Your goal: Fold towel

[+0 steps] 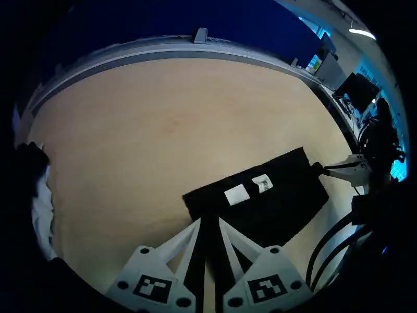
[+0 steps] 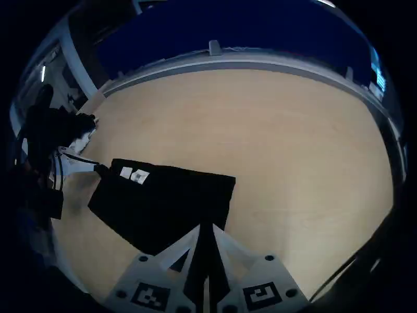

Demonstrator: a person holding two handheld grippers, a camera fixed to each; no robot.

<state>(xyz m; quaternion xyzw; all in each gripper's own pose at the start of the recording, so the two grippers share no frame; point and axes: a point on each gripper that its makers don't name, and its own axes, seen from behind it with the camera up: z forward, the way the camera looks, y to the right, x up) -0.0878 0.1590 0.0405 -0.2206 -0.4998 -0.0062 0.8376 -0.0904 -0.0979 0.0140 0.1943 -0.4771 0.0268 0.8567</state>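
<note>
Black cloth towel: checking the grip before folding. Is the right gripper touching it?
Touching. The right gripper view shows the right gripper with jaws closed on the near edge of the black cloth towel, cloth pinched between them.

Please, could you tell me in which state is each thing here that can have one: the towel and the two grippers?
towel: spread dark on the table, white labels facing up, held at two places.
left gripper: shut on the towel, fingers pinching its near edge.
right gripper: shut on the towel, fingers pinching its near edge.
</note>
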